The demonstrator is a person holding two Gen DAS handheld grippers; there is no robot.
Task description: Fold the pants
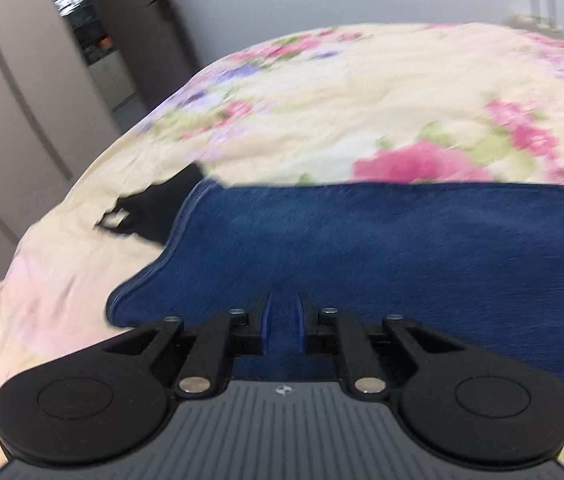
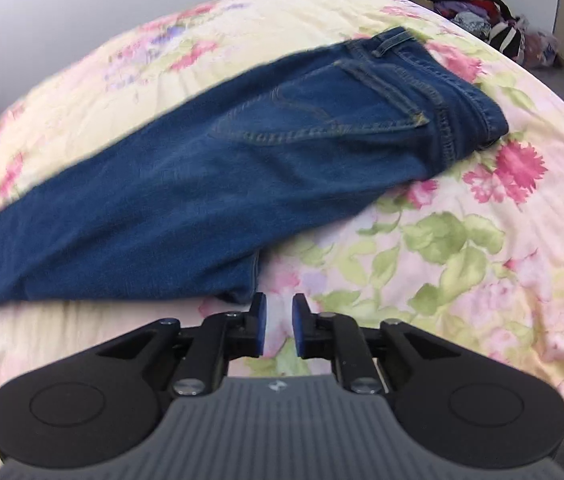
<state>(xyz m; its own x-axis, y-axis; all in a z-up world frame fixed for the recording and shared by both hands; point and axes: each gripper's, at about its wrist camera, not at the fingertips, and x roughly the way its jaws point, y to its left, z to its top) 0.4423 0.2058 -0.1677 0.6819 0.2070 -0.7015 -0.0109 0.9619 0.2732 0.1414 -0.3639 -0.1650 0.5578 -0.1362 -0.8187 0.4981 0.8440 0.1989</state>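
Blue jeans (image 2: pixel 222 168) lie flat on the flowered bed cover (image 2: pixel 462 240), with the waistband (image 2: pixel 398 40) and a back pocket (image 2: pixel 342 100) at the far right and the legs running off to the left. My right gripper (image 2: pixel 279 308) hovers just off the jeans' near edge. It is open by a narrow gap, and only bed cover shows between its pads. In the left wrist view the leg end of the jeans (image 1: pixel 362 248) fills the middle. My left gripper (image 1: pixel 282 308) is low over the denim, narrowly open. Denim shows in the gap, with no fold pinched.
A black item with a white label (image 1: pixel 150 212) lies beside the jeans' hem at the left. A pile of clothes (image 2: pixel 482 12) sits beyond the bed's far right corner. Pale wardrobe doors (image 1: pixel 2 80) and a doorway (image 1: pixel 90 32) stand left of the bed cover (image 1: pixel 362 100).
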